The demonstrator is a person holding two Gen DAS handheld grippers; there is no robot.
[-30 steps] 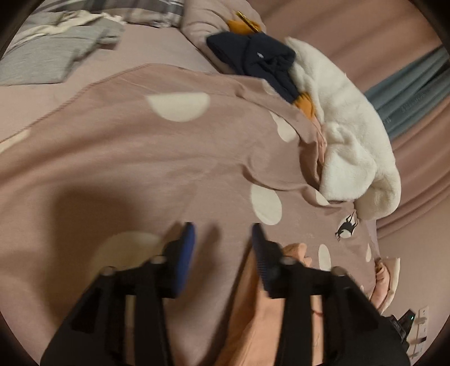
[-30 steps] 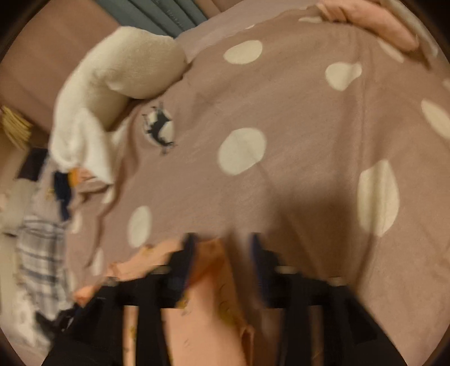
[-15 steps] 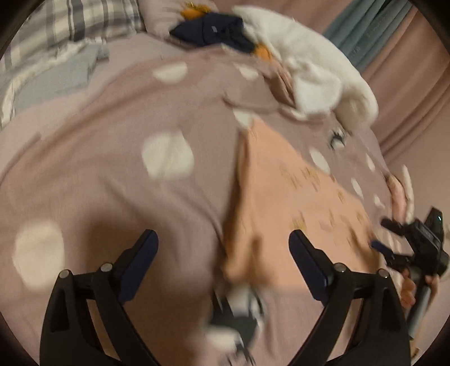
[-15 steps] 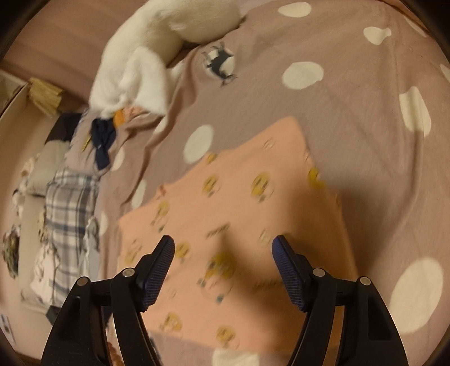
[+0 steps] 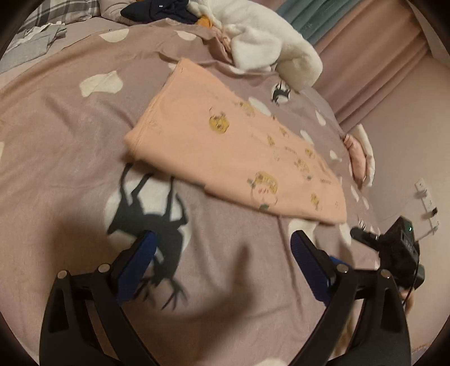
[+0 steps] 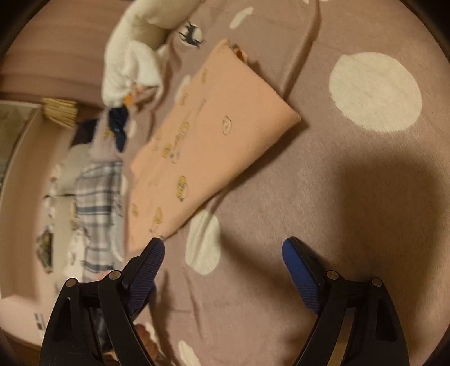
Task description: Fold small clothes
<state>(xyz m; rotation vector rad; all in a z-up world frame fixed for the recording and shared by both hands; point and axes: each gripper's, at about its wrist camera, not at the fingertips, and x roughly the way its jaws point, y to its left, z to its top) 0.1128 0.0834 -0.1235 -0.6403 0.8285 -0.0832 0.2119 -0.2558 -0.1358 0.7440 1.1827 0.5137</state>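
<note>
A peach garment (image 5: pixel 233 152) with small yellow prints lies folded into a long flat strip on the mauve spotted bedspread (image 5: pixel 70 146). It also shows in the right wrist view (image 6: pixel 208 140). My left gripper (image 5: pixel 222 239) is open and empty, held above the bedspread just short of the garment's near long edge. My right gripper (image 6: pixel 223 245) is open and empty, with its left fingertip (image 6: pixel 156 247) beside the garment's near corner. The right gripper also shows at the right edge of the left wrist view (image 5: pixel 393 247).
A white fleece garment (image 5: pixel 270 36) and dark navy clothes (image 5: pixel 157 9) are piled at the far side of the bed. Grey and plaid fabrics (image 5: pixel 36 39) lie far left. A pink item (image 5: pixel 357 157) sits at the bed's right edge, near curtains (image 5: pixel 365 64).
Both grippers opened and let go of the peach garment, then drew back from it. The garment now lies flat on the bedspread as a folded strip.
</note>
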